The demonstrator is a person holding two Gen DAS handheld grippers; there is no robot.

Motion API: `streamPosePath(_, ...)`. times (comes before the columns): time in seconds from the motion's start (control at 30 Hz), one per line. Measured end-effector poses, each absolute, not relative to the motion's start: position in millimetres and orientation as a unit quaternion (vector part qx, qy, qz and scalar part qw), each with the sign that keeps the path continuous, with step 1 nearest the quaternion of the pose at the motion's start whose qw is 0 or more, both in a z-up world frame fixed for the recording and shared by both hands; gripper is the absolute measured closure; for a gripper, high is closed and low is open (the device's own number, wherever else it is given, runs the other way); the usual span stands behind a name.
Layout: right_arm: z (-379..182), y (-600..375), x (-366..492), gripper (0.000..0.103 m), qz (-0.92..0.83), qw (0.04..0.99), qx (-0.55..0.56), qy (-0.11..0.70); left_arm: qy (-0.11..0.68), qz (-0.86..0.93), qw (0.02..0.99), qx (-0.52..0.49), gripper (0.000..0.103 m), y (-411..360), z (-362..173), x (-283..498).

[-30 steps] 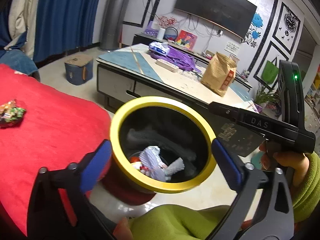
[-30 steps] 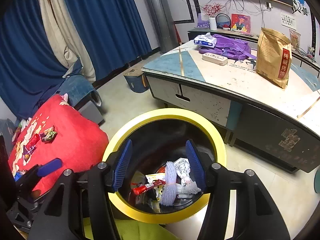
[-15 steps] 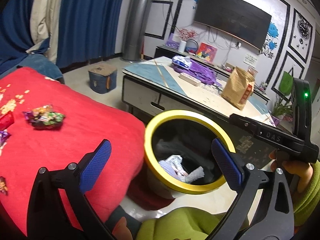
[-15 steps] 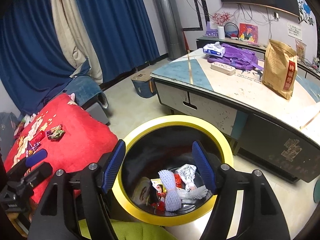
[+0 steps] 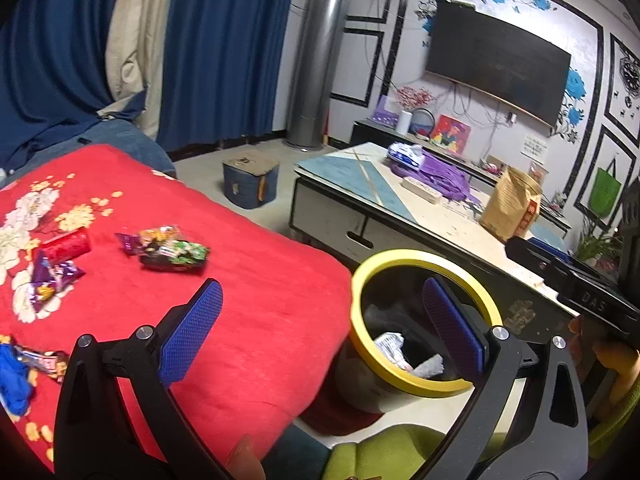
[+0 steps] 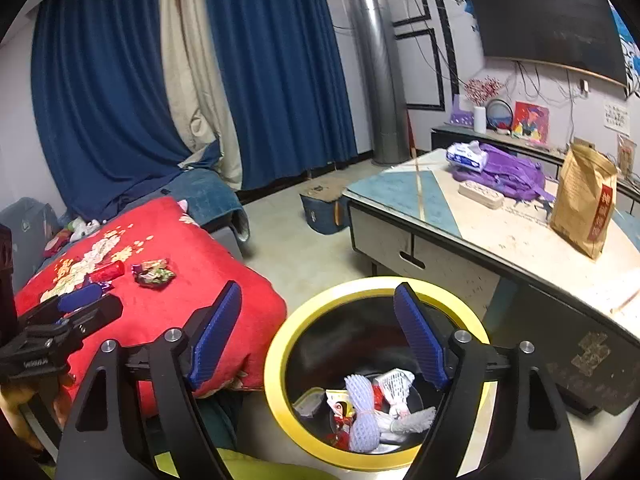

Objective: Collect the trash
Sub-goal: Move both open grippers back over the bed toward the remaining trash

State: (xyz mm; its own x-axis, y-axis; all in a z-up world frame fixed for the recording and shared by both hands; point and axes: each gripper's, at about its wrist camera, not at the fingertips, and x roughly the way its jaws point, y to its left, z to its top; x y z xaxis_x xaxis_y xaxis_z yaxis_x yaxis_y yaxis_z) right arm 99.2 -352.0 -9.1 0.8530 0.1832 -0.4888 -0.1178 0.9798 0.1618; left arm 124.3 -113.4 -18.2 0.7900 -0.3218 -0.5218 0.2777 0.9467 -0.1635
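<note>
A black bin with a yellow rim (image 6: 280, 364) stands on the floor beside a red blanket (image 5: 260, 304); it also shows in the left wrist view (image 5: 424, 256). Trash lies inside the bin, including white foam netting (image 6: 360, 412) and wrappers. On the blanket lie a green snack wrapper (image 5: 174, 254), a red wrapper (image 5: 66, 244) and a purple wrapper (image 5: 52, 280). My left gripper (image 5: 320, 328) is open and empty above the blanket's edge. My right gripper (image 6: 318, 340) is open and empty above the bin's left rim.
A low table (image 6: 500, 236) stands behind the bin with a brown paper bag (image 6: 584, 204), a purple backpack (image 6: 508, 176) and a tissue pack (image 6: 466, 156). A small blue box (image 5: 250, 180) sits on the floor. Blue curtains (image 6: 272, 80) hang at the back.
Both grippers have pulled up and swung left, away from the bin toward the red blanket. The right gripper's fingers have opened wider. The wrappers on the blanket have come into view.
</note>
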Motion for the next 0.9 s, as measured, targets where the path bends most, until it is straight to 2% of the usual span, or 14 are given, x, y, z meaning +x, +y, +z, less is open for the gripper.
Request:
streamPosePath(0.33, 1.2, -315.4, 91.8, 0.019, 0.125, 0.963, 0.038, 0.236, 0.257, -0.112, 0.959, -0.039, 0.011, -88.5, -8.2, 116.6)
streamPosePath(0.9, 11.9, -244.2, 87.5, 0.015, 0.209, 0.950, -0.003, 0.231, 0.199, -0.012, 0.979, -0.045, 0.011, -32.2, 15.3, 95.4)
